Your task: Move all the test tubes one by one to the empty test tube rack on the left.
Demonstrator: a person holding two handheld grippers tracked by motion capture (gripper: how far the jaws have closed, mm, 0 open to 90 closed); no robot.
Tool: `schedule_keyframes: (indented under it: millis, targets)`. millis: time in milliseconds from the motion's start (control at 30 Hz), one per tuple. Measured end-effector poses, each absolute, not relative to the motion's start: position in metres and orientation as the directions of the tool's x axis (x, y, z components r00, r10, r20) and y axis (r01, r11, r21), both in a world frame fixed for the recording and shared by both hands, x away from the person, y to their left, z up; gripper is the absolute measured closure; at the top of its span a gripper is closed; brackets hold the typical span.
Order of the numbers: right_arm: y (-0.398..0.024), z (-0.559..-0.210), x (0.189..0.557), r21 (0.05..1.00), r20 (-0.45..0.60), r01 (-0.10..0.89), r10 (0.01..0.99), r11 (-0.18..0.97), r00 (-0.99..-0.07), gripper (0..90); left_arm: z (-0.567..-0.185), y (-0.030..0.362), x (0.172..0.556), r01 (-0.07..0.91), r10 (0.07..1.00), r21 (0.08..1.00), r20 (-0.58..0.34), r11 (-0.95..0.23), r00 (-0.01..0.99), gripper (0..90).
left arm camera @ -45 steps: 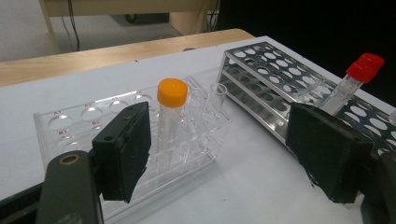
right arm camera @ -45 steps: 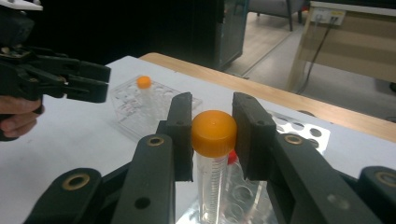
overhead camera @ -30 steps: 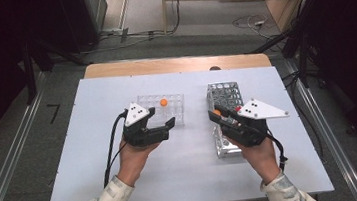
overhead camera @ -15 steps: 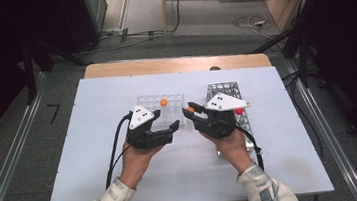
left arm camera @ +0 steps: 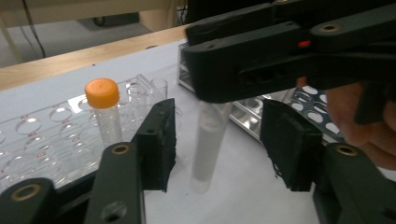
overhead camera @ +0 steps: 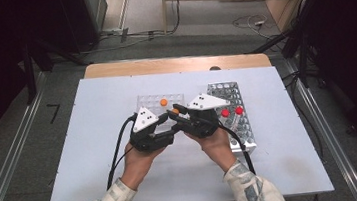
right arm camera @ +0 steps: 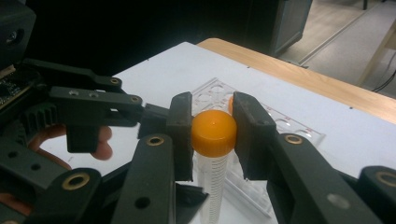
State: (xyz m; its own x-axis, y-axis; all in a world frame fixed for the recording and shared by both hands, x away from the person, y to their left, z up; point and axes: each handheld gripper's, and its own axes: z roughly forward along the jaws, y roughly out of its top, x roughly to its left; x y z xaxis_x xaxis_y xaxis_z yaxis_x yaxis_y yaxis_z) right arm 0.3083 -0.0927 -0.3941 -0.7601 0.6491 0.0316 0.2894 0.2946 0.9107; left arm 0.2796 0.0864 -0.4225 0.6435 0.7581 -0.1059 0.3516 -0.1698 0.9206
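Two racks sit on your tabletop (overhead camera: 96,154): a clear plastic rack (overhead camera: 154,103) toward the middle and a metal rack (overhead camera: 235,112) to its right. You can count three capped tubes standing in them from the high view, one orange-capped tube (overhead camera: 163,102) in the clear rack and two red-capped tubes (overhead camera: 231,112) in the metal rack, and a fourth tube (right arm camera: 214,140), also orange-capped, is up in your right gripper (overhead camera: 173,112). That gripper's pads are pressed against both sides of the orange cap, so it has the tube clamped and hanging upright between the two racks. Your left gripper (overhead camera: 169,130) is about half open, its jaws have just been closing, and in the left gripper view the tube's clear body (left arm camera: 208,144) stands between the two pads with a gap on each side, nearer the left pad and touching neither. Your two grippers meet just in front of the clear rack, so from above the held tube is almost wholly covered by them; you see only a spot of orange. The tube's cap is hidden behind the right gripper in the left gripper view, and its lower end is cut off in the right gripper view. The clear rack's wells are too faint to count, and your hands cover the near end of the metal rack.
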Motion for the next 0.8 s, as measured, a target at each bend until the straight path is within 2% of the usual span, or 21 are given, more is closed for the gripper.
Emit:
schedule_keyframes:
  millis: [500,733,800]
  targets:
    - [-0.0840,-0.3918,0.3034,0.917,0.045,0.285,0.635,0.280,-0.771,67.4,-0.4230,0.0886,0.2773,0.321,0.788,0.933,-0.071,-0.165,0.612,72.2]
    - [-0.0841,-0.3909,0.3028,0.917,0.048,0.285,0.634,0.278,-0.772,67.0,-0.4227,0.0885,0.2765,0.316,0.786,0.934,-0.067,-0.167,0.615,73.9]
    - [-0.0848,-0.3906,0.3029,0.918,0.049,0.282,0.627,0.279,-0.778,62.2,-0.4224,0.0884,0.2760,0.314,0.785,0.935,-0.067,-0.167,0.616,74.1]
